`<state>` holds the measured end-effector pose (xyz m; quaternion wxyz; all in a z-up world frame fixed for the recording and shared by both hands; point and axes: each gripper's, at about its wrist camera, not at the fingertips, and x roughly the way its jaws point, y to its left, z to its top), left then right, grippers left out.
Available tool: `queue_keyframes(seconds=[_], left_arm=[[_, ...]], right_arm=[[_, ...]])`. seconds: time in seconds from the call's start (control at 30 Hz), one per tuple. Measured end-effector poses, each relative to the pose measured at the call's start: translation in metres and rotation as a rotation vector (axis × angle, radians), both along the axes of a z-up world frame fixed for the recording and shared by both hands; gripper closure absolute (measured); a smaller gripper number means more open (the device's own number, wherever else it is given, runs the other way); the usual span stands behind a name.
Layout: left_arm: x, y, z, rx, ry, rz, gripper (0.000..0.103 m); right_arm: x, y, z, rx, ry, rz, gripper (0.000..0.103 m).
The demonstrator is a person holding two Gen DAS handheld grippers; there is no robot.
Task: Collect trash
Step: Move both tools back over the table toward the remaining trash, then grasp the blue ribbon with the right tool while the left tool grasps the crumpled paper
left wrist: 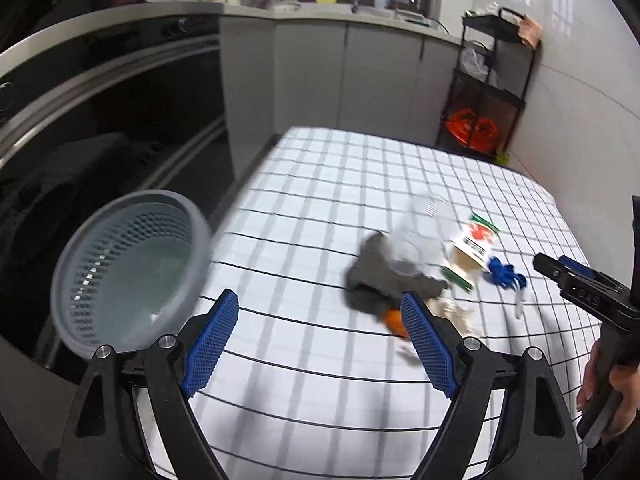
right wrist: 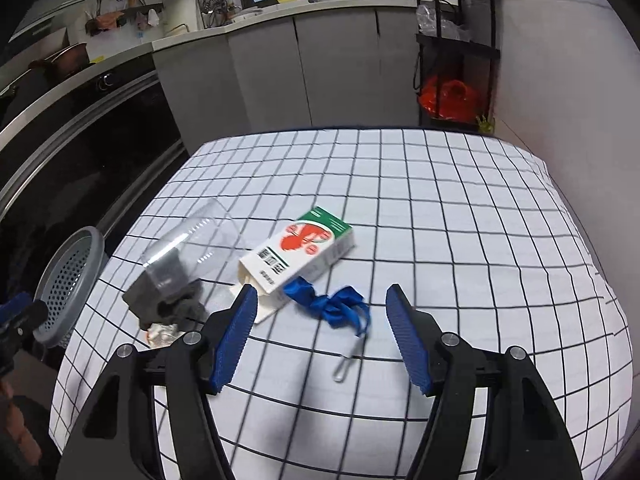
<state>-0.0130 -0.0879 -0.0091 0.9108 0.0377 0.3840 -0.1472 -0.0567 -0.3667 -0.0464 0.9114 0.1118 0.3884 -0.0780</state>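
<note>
Closing your spread, empty right gripper (right wrist: 320,336) carelessly could snag only the crumpled blue ribbon's (right wrist: 332,304) loop just ahead, dragging the white-and-green carton (right wrist: 298,256); your left gripper (left wrist: 320,340) also gapes empty.

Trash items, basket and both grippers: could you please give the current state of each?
Left gripper: open, holding nothing.
Right gripper: open, holding nothing.
Grey basket: at the table's left edge, looks empty.
Carton: lying flat, near end open.
Clear plastic cup: on its side.
Blue ribbon: loose on the cloth.
Grey rag: crumpled.
</note>
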Motion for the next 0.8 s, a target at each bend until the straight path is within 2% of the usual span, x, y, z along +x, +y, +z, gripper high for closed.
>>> queue_keyframes(seconds=[0.1, 0.17, 0.27, 0.43, 0.7, 0.8], left_arm=[[-0.004, -0.020, -0.007, 0.030, -0.007, -0.020, 0.021], [-0.007, -0.032, -0.013, 0.050, -0.007, -0.028, 0.021], [-0.010, -0.040, -0.020, 0.046, 0.016, -0.034, 0.021], [-0.010, -0.043, -0.031, 0.059, 0.040, -0.026, 0.020], [-0.007, -0.042, -0.044, 0.066, 0.087, -0.001, 0.018], [-0.006, -0.042, -0.046, 0.063, 0.097, 0.000, 0.018]], right_arm=[[0.001, -0.007, -0.011, -0.025, 0.036, -0.014, 0.038], [0.005, -0.012, -0.020, -0.005, 0.069, -0.013, 0.038], [0.011, -0.013, -0.032, -0.012, 0.097, -0.009, 0.038], [0.024, -0.013, -0.046, 0.003, 0.134, -0.002, 0.038], [0.038, -0.001, -0.062, -0.081, 0.188, 0.010, 0.038], [0.041, 0.001, -0.064, -0.093, 0.179, 0.019, 0.039]])
